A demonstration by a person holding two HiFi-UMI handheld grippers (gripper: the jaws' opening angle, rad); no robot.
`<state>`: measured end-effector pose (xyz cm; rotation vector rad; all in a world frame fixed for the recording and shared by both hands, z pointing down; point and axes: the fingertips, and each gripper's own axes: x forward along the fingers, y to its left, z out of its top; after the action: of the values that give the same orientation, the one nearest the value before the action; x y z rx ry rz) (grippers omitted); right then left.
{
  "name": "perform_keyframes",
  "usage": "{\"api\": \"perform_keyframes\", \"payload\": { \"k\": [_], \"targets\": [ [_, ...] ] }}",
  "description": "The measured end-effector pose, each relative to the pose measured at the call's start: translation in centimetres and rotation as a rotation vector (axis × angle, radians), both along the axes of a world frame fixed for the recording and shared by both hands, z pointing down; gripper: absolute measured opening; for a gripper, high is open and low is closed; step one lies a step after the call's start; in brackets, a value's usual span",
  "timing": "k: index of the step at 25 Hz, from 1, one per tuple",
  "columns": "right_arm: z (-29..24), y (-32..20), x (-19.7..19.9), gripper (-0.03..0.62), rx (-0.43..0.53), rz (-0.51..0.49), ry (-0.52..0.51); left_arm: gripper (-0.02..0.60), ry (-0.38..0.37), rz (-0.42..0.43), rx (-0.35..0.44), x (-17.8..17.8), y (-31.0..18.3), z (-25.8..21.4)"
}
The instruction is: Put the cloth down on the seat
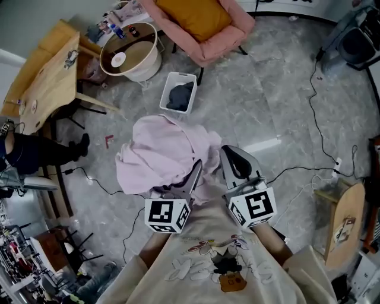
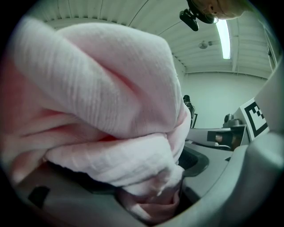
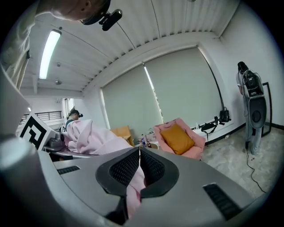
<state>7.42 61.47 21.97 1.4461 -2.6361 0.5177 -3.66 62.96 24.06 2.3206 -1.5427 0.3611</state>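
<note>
The pink cloth (image 1: pixel 163 151) is bunched in a heap over my left gripper (image 1: pixel 181 178) and hides its fingertips. In the left gripper view the cloth (image 2: pixel 111 88) fills most of the picture and sags into the wide gap of the left gripper (image 2: pixel 151 195), whose jaws stand far apart without squeezing it. My right gripper (image 1: pixel 230 155) sits beside the heap. Its pads (image 3: pixel 153 166) are together, with a fold of the cloth (image 3: pixel 133 195) pinched low between them. The seat, a pink armchair (image 1: pixel 231 32) with an orange cushion (image 1: pixel 193 15), stands far ahead.
A white bin (image 1: pixel 172 80) holding dark fabric stands on the marble floor between me and the armchair. A round white side table (image 1: pixel 132 53) and a wooden table (image 1: pixel 44 80) are at the left. A cable (image 1: pixel 320 136) runs at the right near a wooden stool (image 1: pixel 341 219).
</note>
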Motion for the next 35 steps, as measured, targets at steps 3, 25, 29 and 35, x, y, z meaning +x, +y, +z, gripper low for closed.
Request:
{"api": "perform_keyframes", "payload": {
  "k": [3, 25, 29, 35],
  "targets": [
    [0.7, 0.0, 0.4, 0.020, 0.000, -0.024, 0.001, 0.422, -0.004, -0.019, 0.000, 0.9, 0.3, 0.3],
    [1.4, -11.3, -0.1, 0.020, -0.060, -0.022, 0.041, 0.422, 0.015, 0.034, -0.021, 1.8, -11.7, 1.2],
    [1.1, -15.8, -0.9, 0.020, -0.058, -0.015, 0.050, 0.422, 0.019, 0.047, -0.023, 0.9, -16.4, 1.2],
    [0.5, -21.6, -2.7, 0.020, -0.057, 0.006, 0.070, 0.422, 0.041, 0.060, -0.019, -0.7, -22.6, 0.7]
  ]
}}
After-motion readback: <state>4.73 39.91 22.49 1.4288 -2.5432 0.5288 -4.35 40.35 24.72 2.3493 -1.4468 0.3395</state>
